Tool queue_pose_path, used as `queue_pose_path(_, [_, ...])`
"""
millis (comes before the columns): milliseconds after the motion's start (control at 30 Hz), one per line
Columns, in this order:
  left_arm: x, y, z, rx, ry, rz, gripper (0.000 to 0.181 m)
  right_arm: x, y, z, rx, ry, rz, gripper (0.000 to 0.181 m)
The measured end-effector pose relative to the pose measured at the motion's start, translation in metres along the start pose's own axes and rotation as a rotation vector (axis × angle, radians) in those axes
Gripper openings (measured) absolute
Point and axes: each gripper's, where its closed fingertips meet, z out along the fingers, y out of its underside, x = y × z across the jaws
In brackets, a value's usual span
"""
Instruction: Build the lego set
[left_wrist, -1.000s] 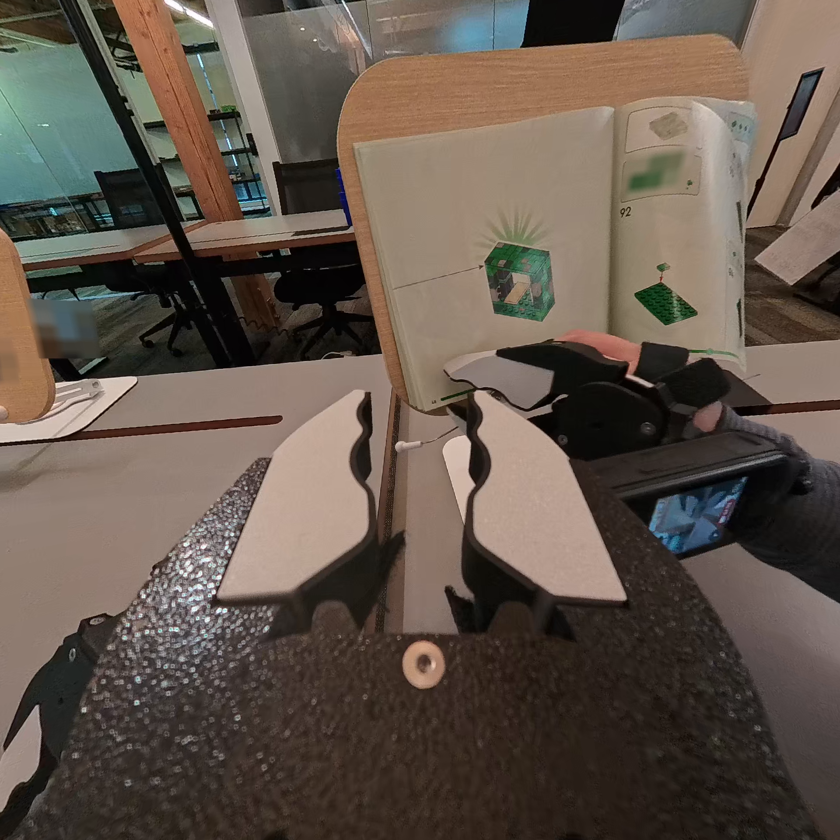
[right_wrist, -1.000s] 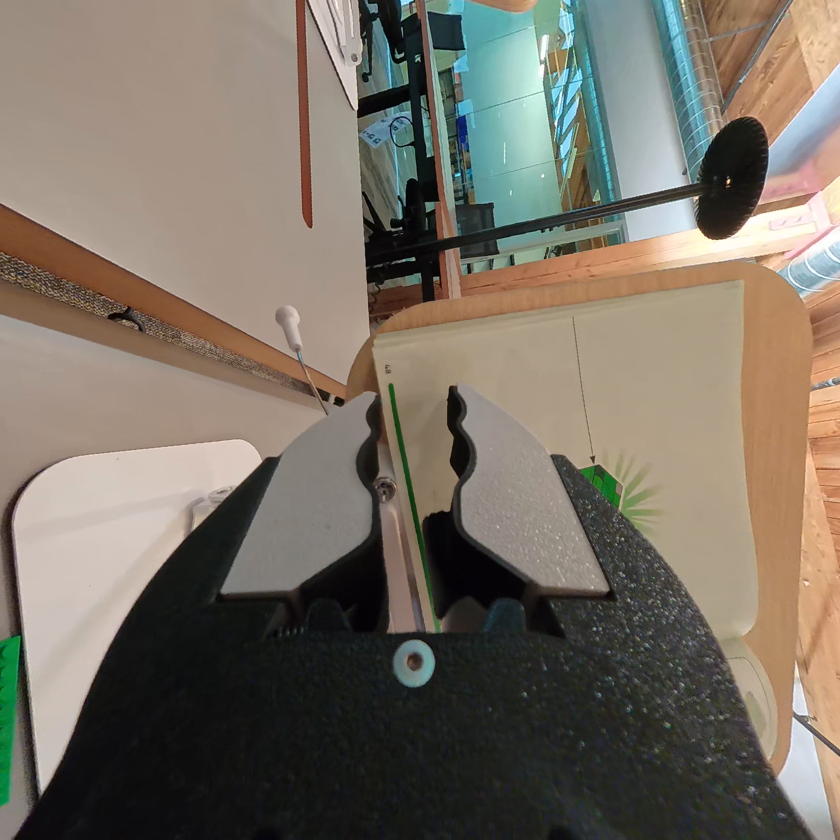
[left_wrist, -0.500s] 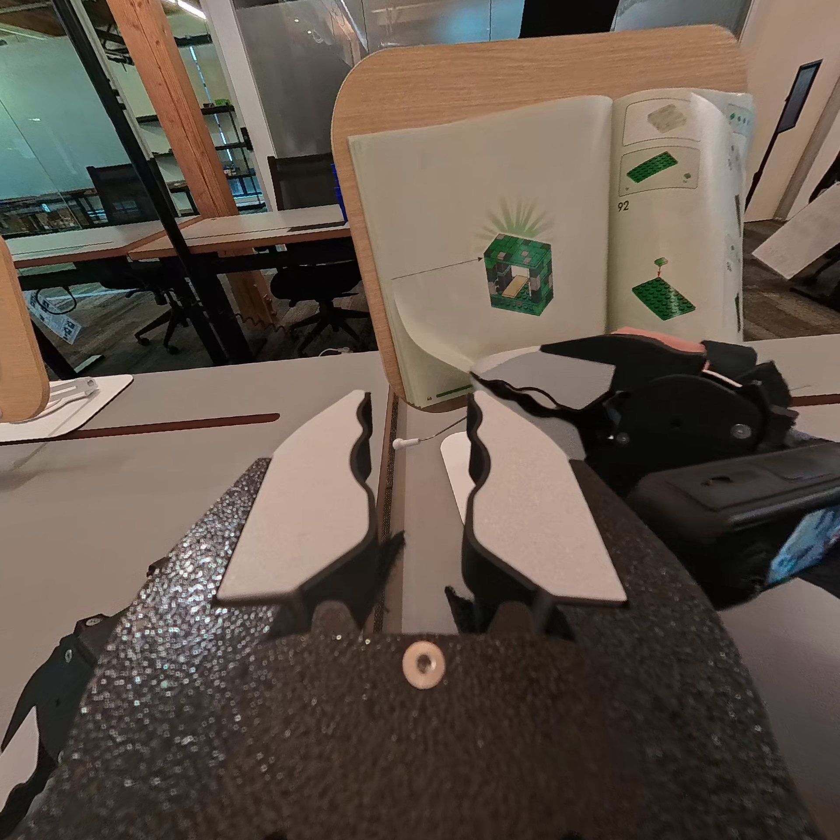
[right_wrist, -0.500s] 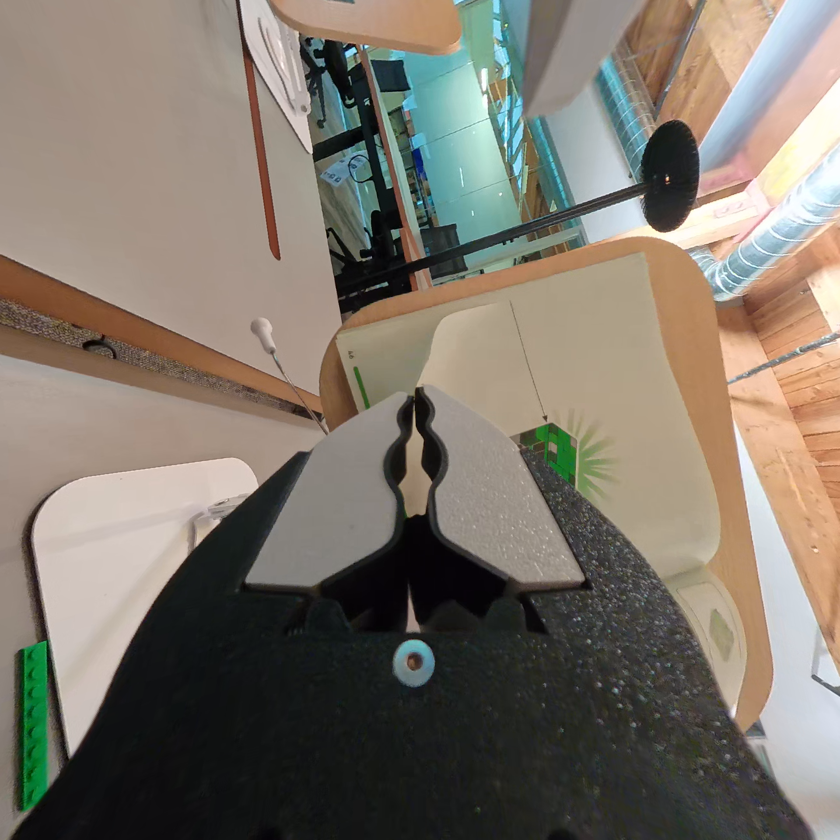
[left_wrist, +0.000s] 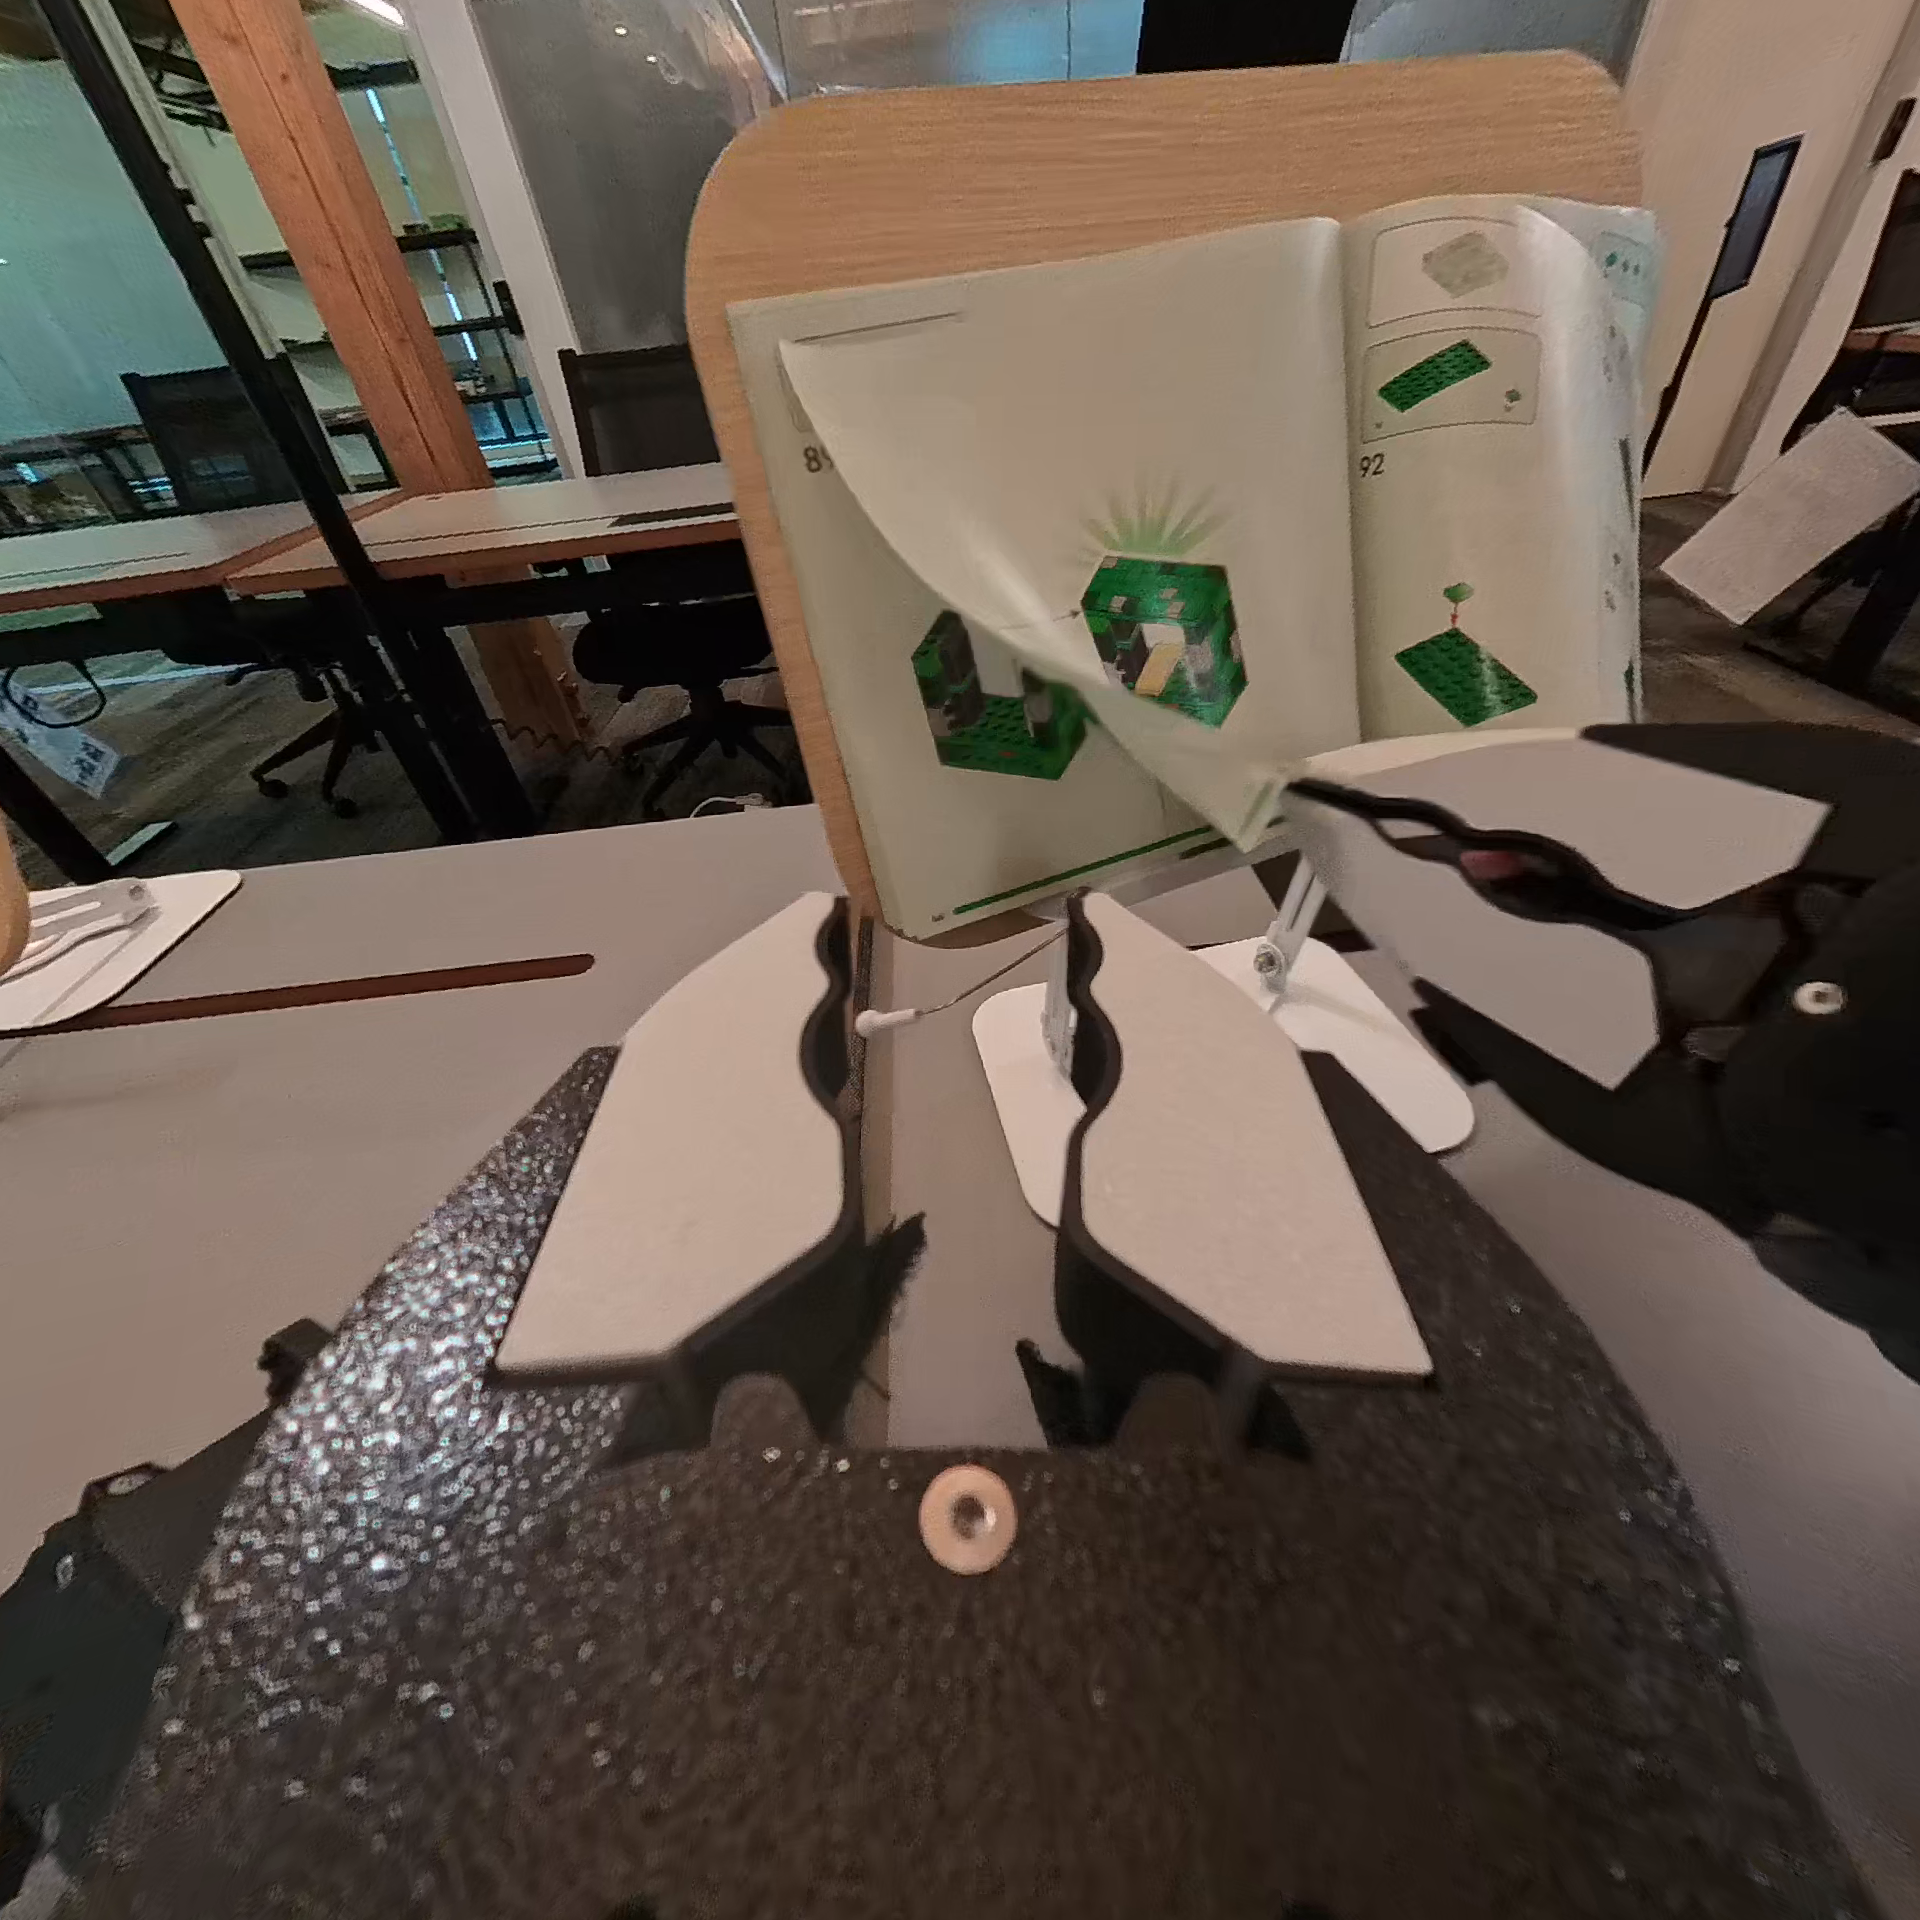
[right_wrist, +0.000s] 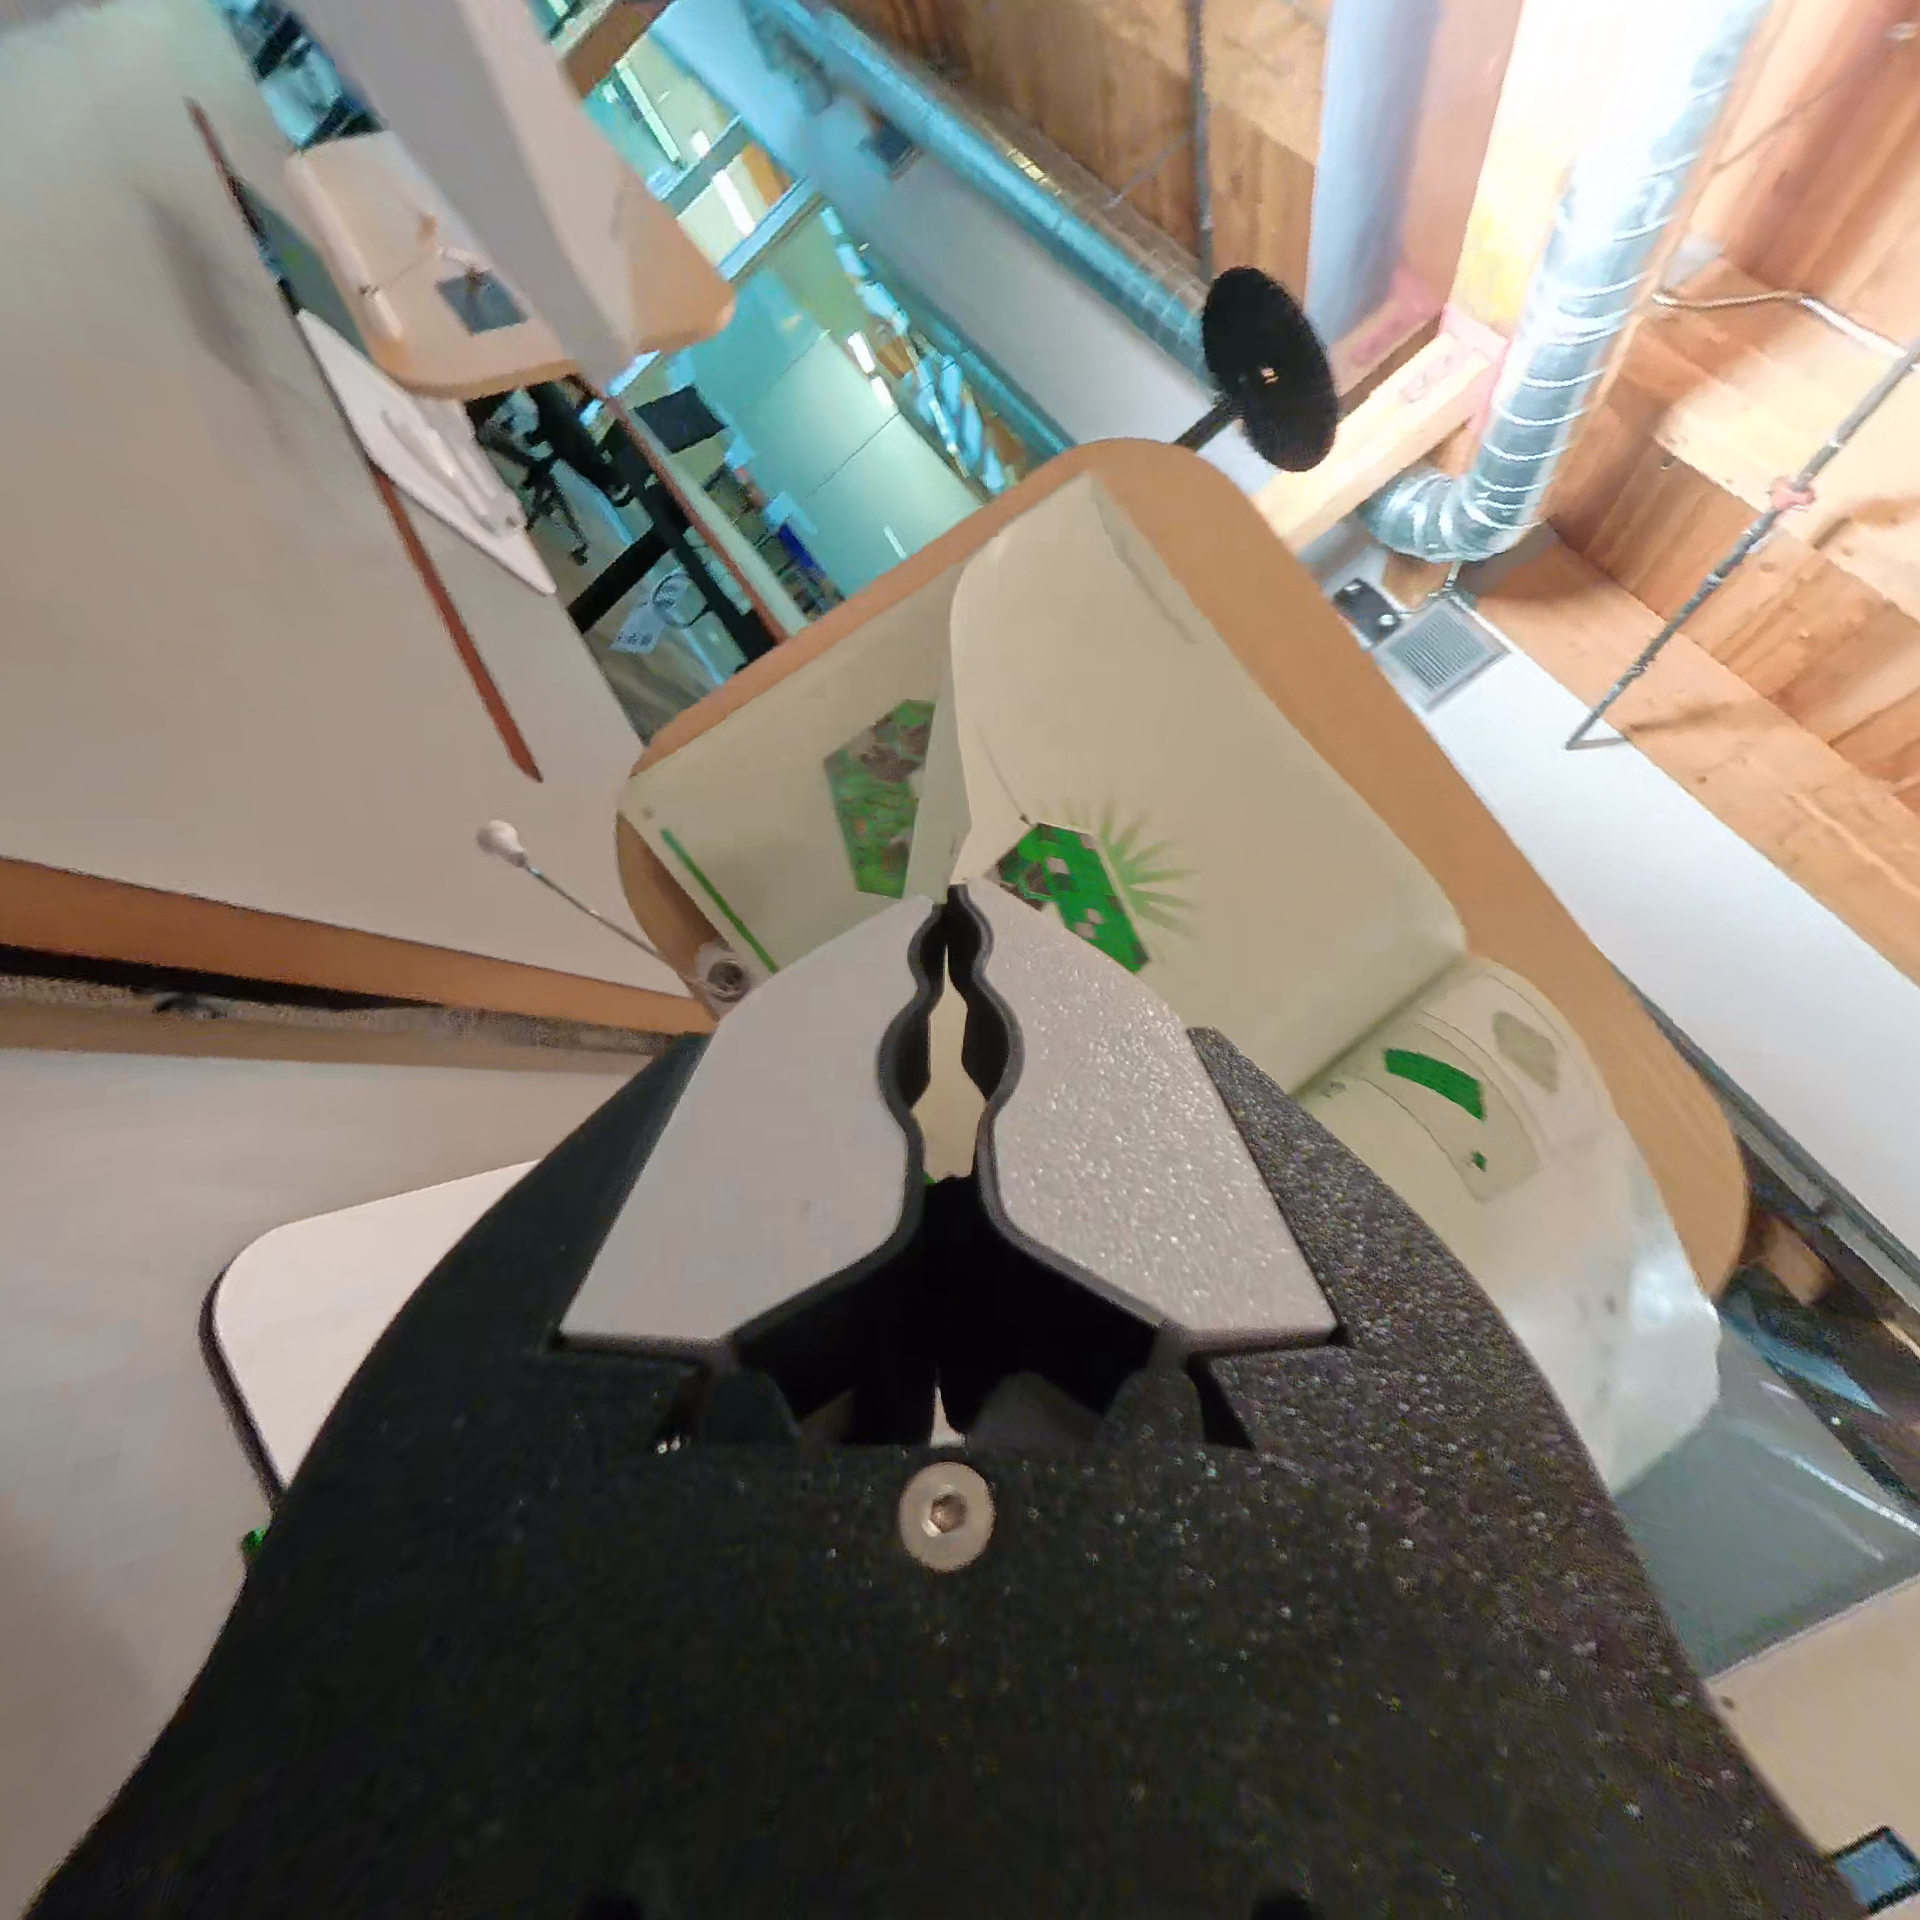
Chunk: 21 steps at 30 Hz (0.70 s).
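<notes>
The instruction booklet (left_wrist: 1195, 436) stands open on a wooden stand (left_wrist: 1143, 156) at the back of the table. My right gripper (right_wrist: 948, 904) is shut on the lower corner of the booklet's left page (right_wrist: 1101, 665) and holds it peeled up and to the right. That gripper also shows at the right of the left wrist view (left_wrist: 1299, 795), pinching the curled page (left_wrist: 1039, 499). My left gripper (left_wrist: 961, 914) is open and empty, low over the table in front of the stand.
The stand's white base plate (left_wrist: 1351, 1039) lies on the grey table (left_wrist: 312, 1091) just past my left fingertips. A white-tipped wire (left_wrist: 935, 1008) sticks out from the stand. Another stand (left_wrist: 94, 914) sits at far left. Desks and office chairs lie beyond. The tips of one gripper are about 11 cm away from the tips of the other.
My right gripper shut on the page's bottom corner and has pulled it up and rightward, uncovering the page beneath. The left gripper has stayed put and open.
</notes>
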Motion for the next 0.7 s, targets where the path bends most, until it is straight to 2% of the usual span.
queue_pose_path(167, [0.012,-0.002,0.005,-0.007,0.028,0.028,0.039,0.03,0.005,-0.031,0.026,0.1,0.15,0.0])
queue_pose_path(333, [0.035,-0.006,0.012,0.0,0.098,0.041,0.04,0.064,0.032,-0.07,0.01,0.253,0.357,0.0])
queue_pose_path(467, [0.069,-0.011,0.022,0.009,0.194,0.078,0.04,0.082,0.065,-0.098,-0.032,0.346,0.549,0.0])
queue_pose_path(600, [0.113,-0.015,0.041,0.072,0.29,0.159,0.04,0.093,0.096,-0.117,-0.058,0.4,0.74,0.001])
queue_pose_path(700, [0.137,-0.007,0.065,0.111,0.269,0.302,0.049,0.1,0.112,-0.128,-0.06,0.428,0.865,0.0])
